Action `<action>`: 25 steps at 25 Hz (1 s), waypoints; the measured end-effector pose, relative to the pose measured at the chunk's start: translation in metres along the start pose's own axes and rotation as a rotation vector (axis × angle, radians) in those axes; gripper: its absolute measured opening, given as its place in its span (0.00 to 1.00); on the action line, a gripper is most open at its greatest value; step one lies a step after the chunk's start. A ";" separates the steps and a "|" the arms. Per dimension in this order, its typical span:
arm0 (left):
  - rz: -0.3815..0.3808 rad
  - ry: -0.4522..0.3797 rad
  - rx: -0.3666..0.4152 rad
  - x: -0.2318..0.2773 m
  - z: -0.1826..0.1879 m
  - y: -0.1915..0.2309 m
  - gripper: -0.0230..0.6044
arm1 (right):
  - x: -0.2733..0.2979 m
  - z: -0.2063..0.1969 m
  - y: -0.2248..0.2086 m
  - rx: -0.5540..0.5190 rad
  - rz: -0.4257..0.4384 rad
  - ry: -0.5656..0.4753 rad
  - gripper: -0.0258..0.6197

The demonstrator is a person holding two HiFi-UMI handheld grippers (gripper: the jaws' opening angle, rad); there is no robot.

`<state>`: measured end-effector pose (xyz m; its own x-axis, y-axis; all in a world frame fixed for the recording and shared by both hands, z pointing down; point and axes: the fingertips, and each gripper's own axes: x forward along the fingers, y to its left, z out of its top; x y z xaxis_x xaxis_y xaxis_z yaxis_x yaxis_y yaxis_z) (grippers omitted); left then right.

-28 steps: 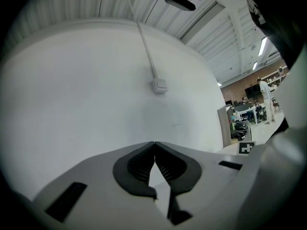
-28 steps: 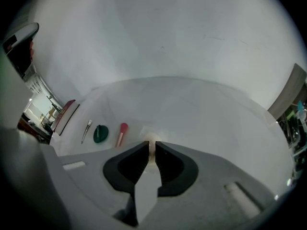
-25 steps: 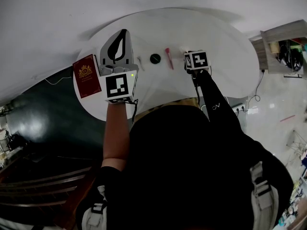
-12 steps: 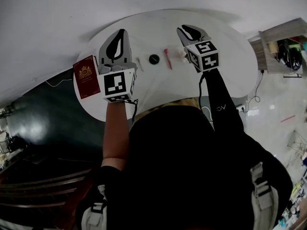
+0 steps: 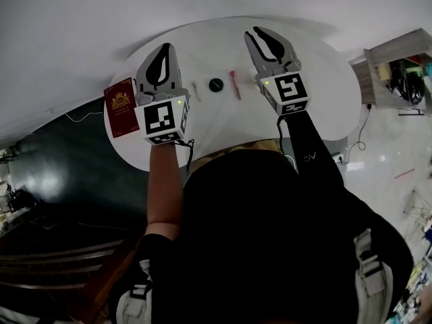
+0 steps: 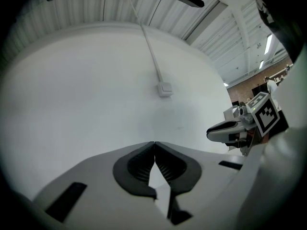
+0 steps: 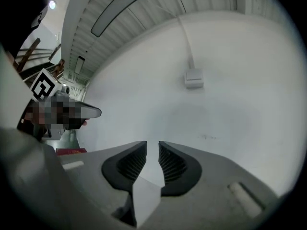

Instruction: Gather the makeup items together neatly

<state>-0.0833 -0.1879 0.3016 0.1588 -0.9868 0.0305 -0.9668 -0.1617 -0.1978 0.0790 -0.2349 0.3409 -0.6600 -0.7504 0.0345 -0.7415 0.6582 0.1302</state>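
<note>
On the round white table (image 5: 317, 73) lie a black round compact (image 5: 215, 84), a red lipstick tube (image 5: 235, 84) and a small pale stick (image 5: 196, 90), side by side in a row. My left gripper (image 5: 166, 46) hovers above the table's left part; in the left gripper view (image 6: 154, 143) its jaws meet at the tips with nothing in them. My right gripper (image 5: 260, 32) is held high over the table's right part; its jaws (image 7: 152, 143) have just been opening and stand slightly apart with nothing between them. Both point level at the white wall.
A dark red booklet (image 5: 121, 106) lies at the table's left edge. A shelf unit (image 5: 395, 63) stands to the right on the pale floor. A wall box with a conduit (image 6: 165, 88) hangs on the wall ahead. Dark floor lies at the left.
My right gripper has risen from the table surface and tipped up to point at the wall, its jaws a little wider. The left gripper has hardly moved.
</note>
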 end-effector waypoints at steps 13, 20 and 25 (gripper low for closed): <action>0.025 0.006 0.019 0.001 0.006 -0.022 0.05 | -0.023 0.009 0.002 -0.022 0.097 -0.046 0.05; 0.023 0.010 0.014 0.001 0.004 -0.040 0.05 | -0.028 0.007 -0.006 -0.007 0.111 -0.056 0.05; 0.037 0.016 0.007 0.003 0.000 -0.039 0.05 | -0.024 -0.003 -0.014 -0.004 0.102 -0.038 0.05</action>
<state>-0.0455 -0.1848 0.3096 0.1197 -0.9920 0.0390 -0.9706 -0.1252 -0.2056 0.1055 -0.2257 0.3408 -0.7359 -0.6770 0.0103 -0.6701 0.7305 0.1317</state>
